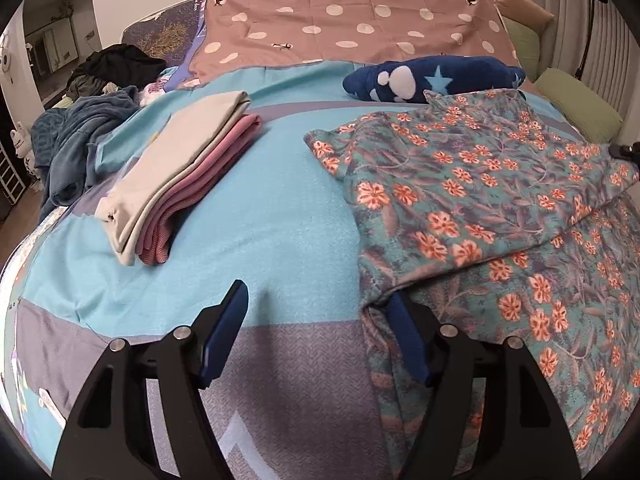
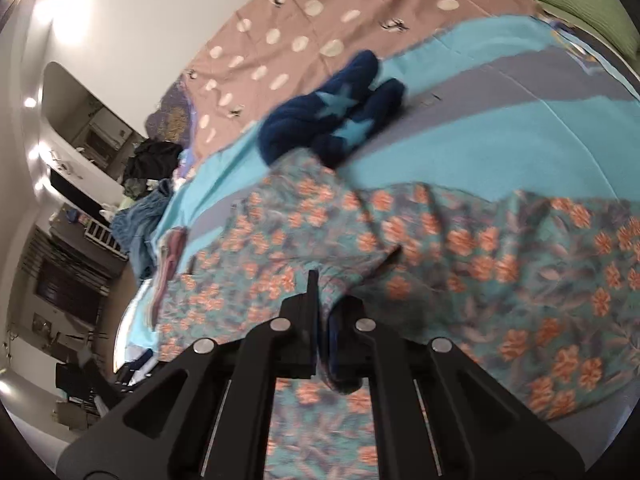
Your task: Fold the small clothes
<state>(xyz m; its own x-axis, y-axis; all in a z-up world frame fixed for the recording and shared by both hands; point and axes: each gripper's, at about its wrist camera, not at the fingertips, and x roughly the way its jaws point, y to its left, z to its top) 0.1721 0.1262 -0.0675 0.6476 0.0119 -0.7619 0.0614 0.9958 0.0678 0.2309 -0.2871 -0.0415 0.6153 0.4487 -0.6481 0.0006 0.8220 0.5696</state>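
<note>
A teal floral garment (image 1: 480,184) lies spread over the right half of the bed, with one layer doubled over another. My left gripper (image 1: 316,292) hovers open at its near left edge; the right finger (image 1: 404,336) is tucked under the fabric's hem and the left finger (image 1: 228,328) stands over bare bedspread. In the right wrist view the floral garment (image 2: 460,248) fills the middle, and my right gripper (image 2: 325,298) has its jaws nearly together with a fold of that cloth pinched between them. A folded beige and pink stack (image 1: 180,176) rests to the left.
A navy fleece piece with stars (image 1: 432,80) lies behind the floral garment. Unfolded blue clothes (image 1: 76,148) and black clothes (image 1: 120,64) are heaped at the bed's far left edge. Green cushions (image 1: 580,108) line the right side. The blue bedspread (image 1: 272,208) shows between stack and garment.
</note>
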